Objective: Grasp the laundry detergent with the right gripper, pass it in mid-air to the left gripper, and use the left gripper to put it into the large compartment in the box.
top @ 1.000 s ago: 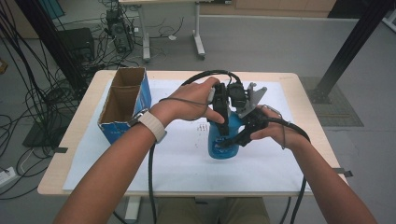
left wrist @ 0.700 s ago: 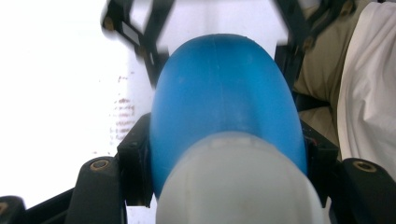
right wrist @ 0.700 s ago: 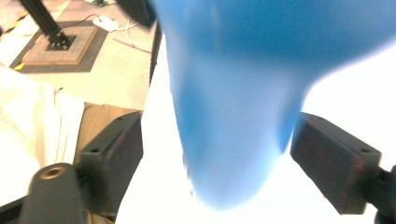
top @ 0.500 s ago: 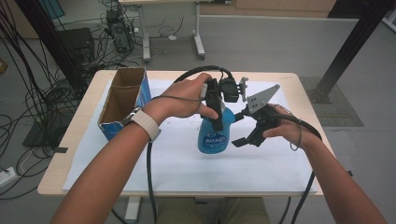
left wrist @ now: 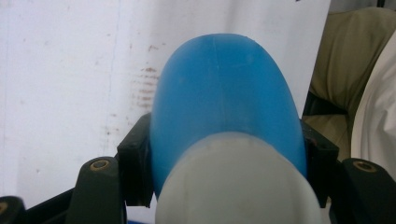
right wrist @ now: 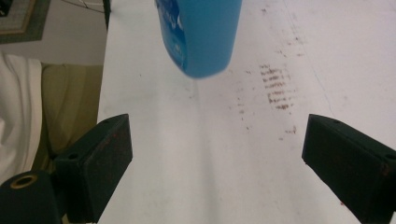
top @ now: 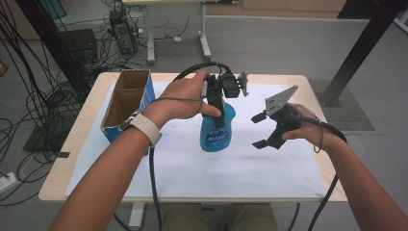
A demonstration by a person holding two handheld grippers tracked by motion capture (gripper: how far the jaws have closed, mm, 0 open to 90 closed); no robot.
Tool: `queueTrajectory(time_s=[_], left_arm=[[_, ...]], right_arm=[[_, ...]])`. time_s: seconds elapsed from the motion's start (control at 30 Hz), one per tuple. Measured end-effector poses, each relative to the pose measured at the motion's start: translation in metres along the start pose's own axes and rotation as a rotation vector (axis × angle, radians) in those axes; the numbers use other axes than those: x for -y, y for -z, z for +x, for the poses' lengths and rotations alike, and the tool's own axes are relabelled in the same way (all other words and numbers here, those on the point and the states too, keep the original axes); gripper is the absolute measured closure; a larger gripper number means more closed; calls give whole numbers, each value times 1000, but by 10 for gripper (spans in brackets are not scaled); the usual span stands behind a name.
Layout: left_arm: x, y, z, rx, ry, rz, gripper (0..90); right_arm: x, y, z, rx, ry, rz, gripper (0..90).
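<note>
The open cardboard box [top: 126,103] at the worktop's [top: 192,166] left edge looks empty. The left hand-held gripper [top: 217,108] clamps the blue bottle [top: 215,131] by its neck, lifted over the white sheet; the left gripper view shows its white cap [left wrist: 236,182]. The right hand-held gripper [top: 259,130], jaws just spread, grips nothing beside it.

Left gripper [top: 219,103] wearing black fingers [left wrist: 135,163] with brass screws, right gripper [top: 262,130] carrying a grey three-cornered plate, black cables trailing, white wristband [top: 146,127] showing, khaki trousers [top: 219,216].
</note>
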State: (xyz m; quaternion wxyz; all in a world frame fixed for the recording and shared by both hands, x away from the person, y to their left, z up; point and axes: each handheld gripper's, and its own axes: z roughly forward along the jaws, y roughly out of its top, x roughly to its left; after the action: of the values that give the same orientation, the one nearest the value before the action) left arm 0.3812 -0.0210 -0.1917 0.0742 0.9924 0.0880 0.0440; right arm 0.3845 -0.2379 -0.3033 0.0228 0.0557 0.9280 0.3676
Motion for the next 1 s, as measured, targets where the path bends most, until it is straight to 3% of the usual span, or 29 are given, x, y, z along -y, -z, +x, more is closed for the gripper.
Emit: queueTrajectory(time_s=[0.17,0.43,1.0], left_arm=[[5,5,5,-16,57,2,370],[13,16,14,-50,183,16,371],[25,45,35,-98,396,62,371]], right_arm=[[7,4,-2,15,-12,42,84],[17,6,-5,29,-32,84,85],[32,16,-10,46,-71,116,86]])
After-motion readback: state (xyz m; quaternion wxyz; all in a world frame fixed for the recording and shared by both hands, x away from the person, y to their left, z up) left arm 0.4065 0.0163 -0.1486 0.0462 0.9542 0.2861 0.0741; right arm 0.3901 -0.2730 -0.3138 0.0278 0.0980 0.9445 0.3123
